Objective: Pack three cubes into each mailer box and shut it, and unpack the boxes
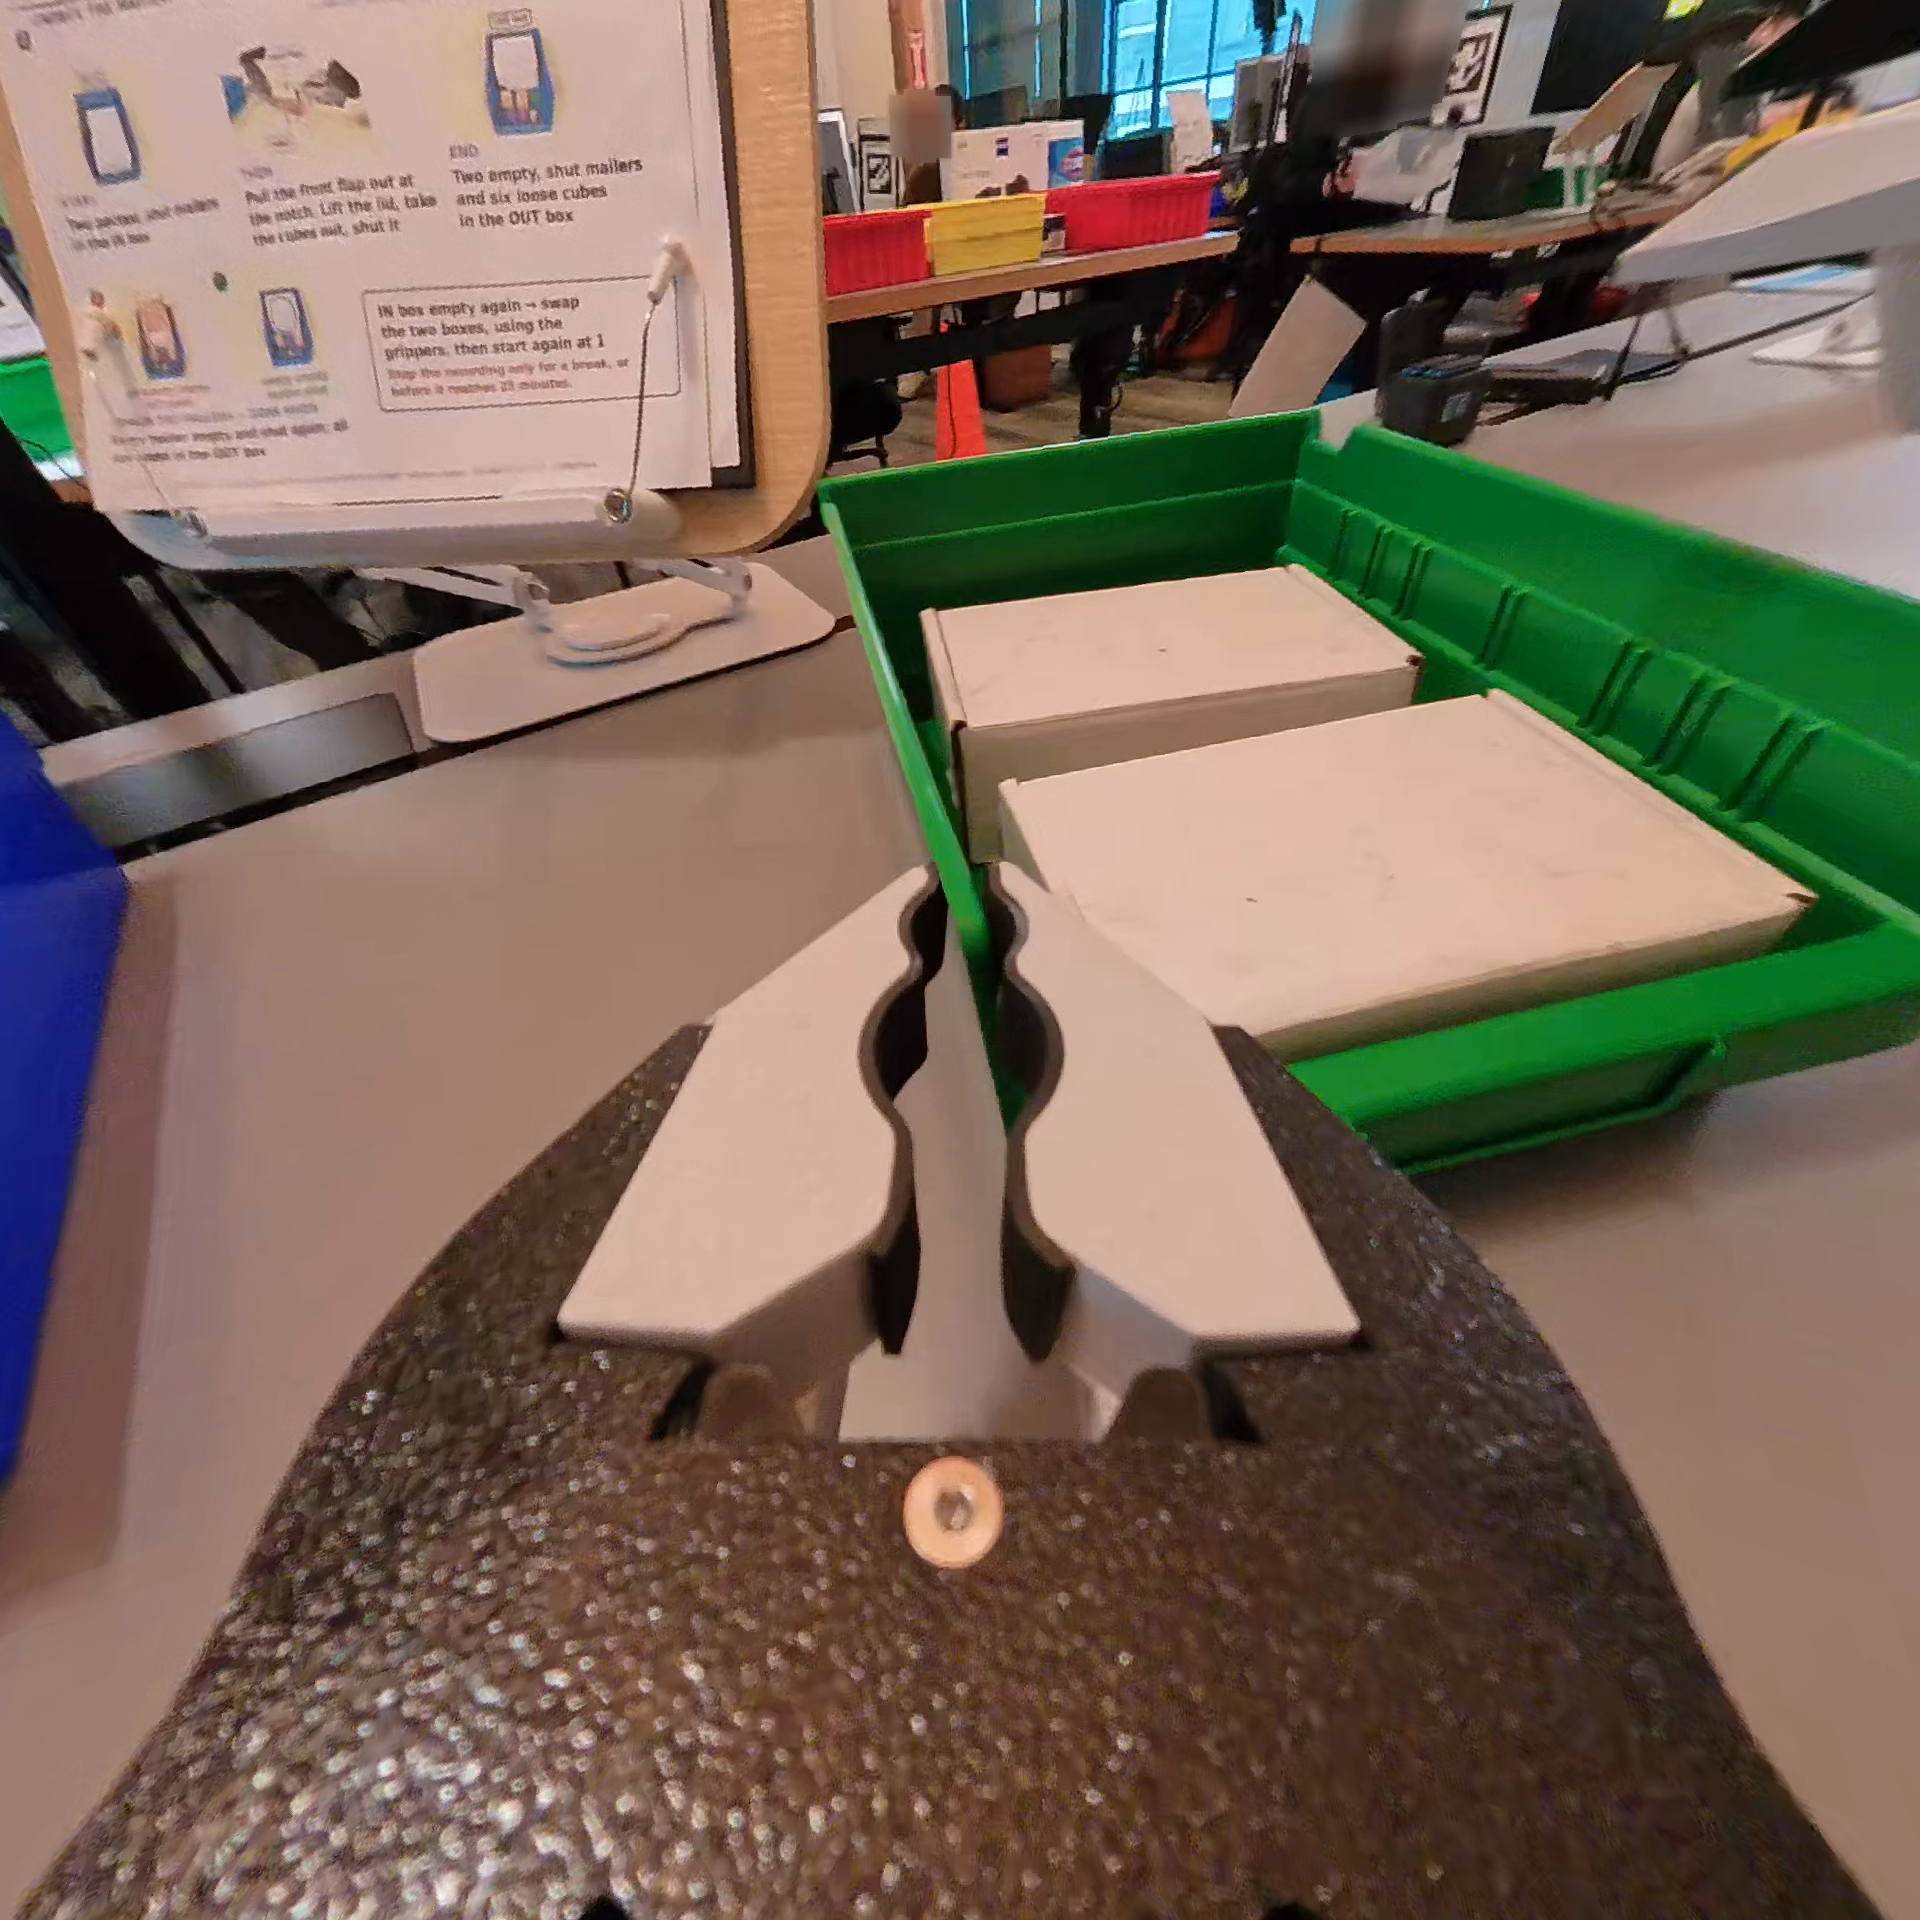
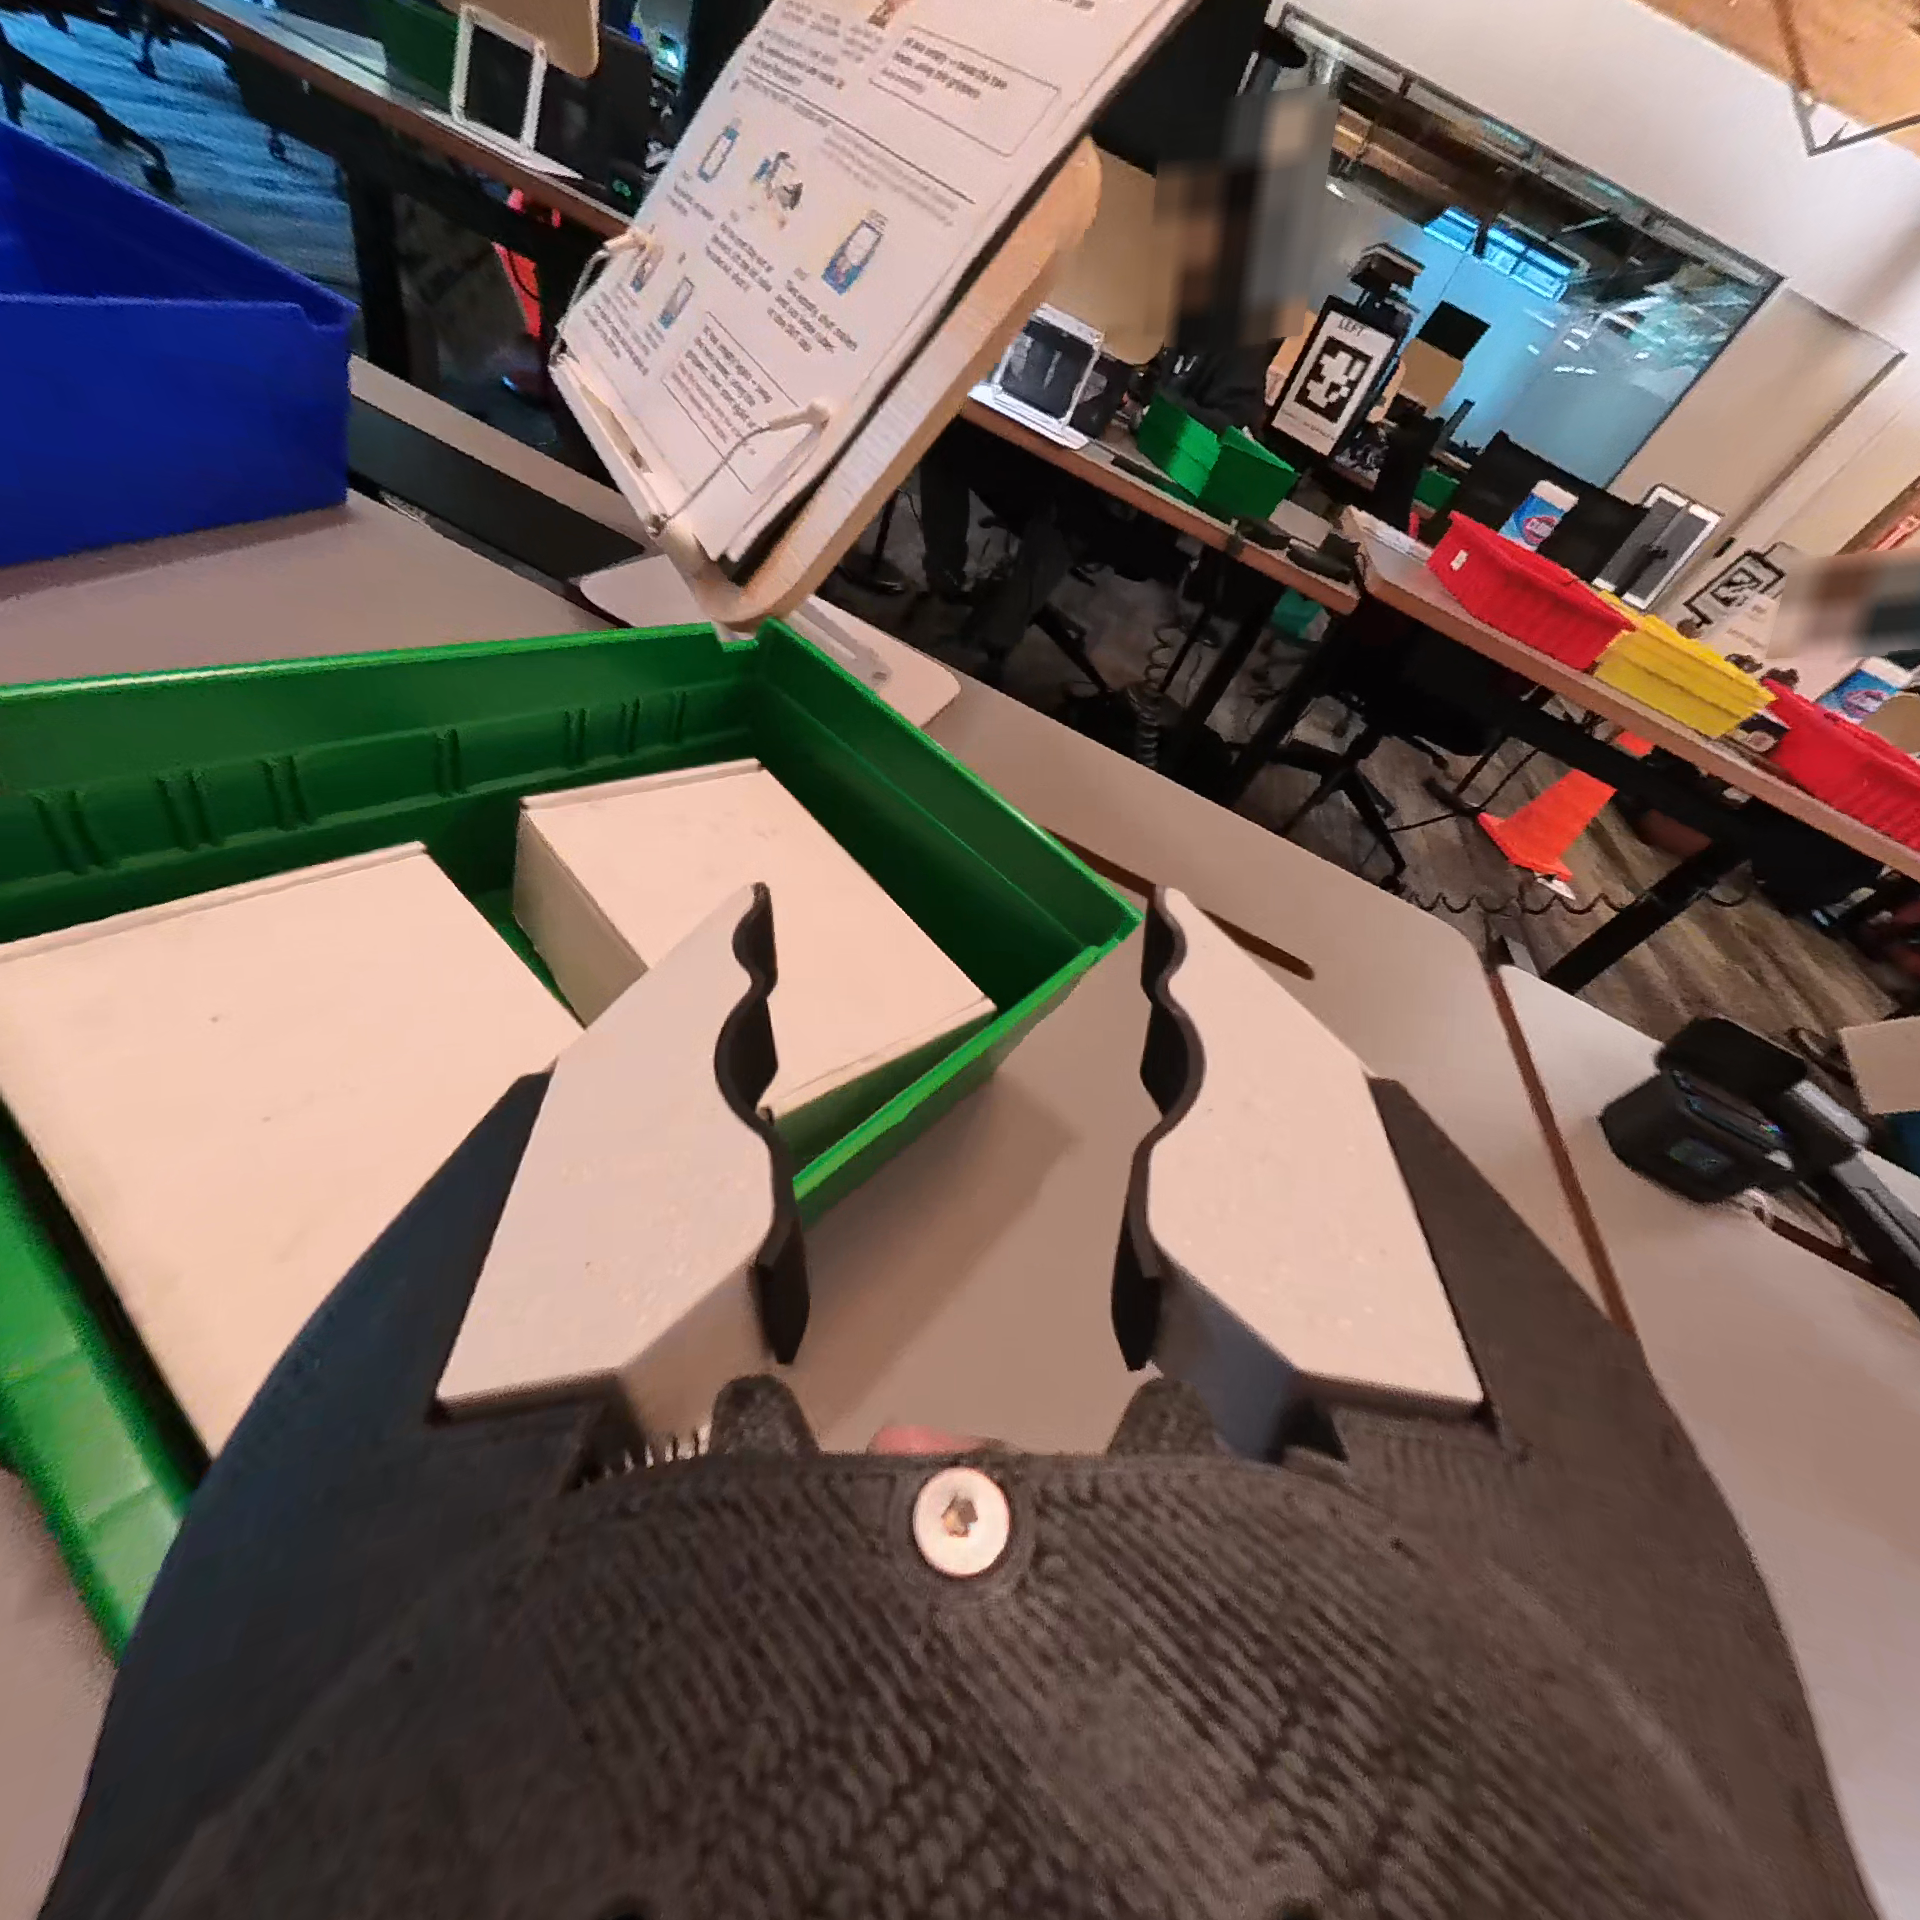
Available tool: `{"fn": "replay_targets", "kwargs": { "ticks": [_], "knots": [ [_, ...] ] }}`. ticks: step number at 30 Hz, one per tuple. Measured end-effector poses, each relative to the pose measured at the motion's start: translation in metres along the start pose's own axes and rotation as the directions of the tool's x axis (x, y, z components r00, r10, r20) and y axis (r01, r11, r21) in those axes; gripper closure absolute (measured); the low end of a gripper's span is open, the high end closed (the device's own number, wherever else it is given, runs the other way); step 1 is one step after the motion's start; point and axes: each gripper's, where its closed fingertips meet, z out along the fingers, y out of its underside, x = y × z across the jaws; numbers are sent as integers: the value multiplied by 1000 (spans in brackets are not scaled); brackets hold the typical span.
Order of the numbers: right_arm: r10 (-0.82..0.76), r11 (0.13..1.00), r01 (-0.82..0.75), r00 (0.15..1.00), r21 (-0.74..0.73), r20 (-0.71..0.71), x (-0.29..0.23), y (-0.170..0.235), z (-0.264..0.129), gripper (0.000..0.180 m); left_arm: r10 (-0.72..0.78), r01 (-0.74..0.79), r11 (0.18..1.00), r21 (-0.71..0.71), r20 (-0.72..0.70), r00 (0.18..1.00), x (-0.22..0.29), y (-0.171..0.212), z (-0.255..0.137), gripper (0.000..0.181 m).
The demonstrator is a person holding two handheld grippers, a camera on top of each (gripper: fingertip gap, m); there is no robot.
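Observation:
A green bin [image 1: 1558, 644] sits on the grey table and holds two shut white mailer boxes, one farther [image 1: 1164, 644] and one nearer [image 1: 1392, 862]. My left gripper [image 1: 961, 883] is shut on the bin's left wall, which runs up between the two pads. In the right wrist view the same bin [image 2: 312, 748] holds the two boxes [image 2: 229, 1039] [image 2: 769, 862]. My right gripper [image 2: 961, 904] is open and straddles the bin's wall near a corner. One finger is over the box inside and the other is over the table outside. No cubes show.
A blue bin [image 1: 42, 1039] stands at the left and also shows in the right wrist view [image 2: 135, 395]. An instruction sheet on a stand [image 1: 395, 260] rises behind the green bin. A dark device [image 2: 1714, 1122] lies at the right. Other tables with red and yellow bins stand beyond.

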Motion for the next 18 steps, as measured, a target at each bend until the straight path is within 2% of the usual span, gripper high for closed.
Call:
{"fn": "replay_targets", "kwargs": {
  "ticks": [2,5,7,9,11,14,18],
  "knots": [
    [-3,1000,3,1000,7,23,-8,-2,1,110,-14,14,1000,13,-4,1000,2,3,-15,177],
    [-52,999,52,998,-14,22,-9,4,1,109,-22,18,999,28,150,988,-21,8,-43,178],
    [-53,998,53,999,-18,11,-7,8,0,110,-107,96,994,59,219,970,-38,7,-49,178],
    [-15,1000,16,1000,-13,21,-8,10,5,111,-161,150,987,64,247,955,-49,8,-42,177],
    [-12,1000,13,999,-21,50,-15,12,8,110,-122,110,992,53,313,942,-58,7,-30,175],
    [-73,997,74,997,-32,35,-15,14,9,110,-206,196,979,63,290,935,-57,5,-6,177],
    [-99,993,100,995,-68,16,-5,26,7,110,-145,139,989,43,324,935,-48,0,17,177]
  ]
}}
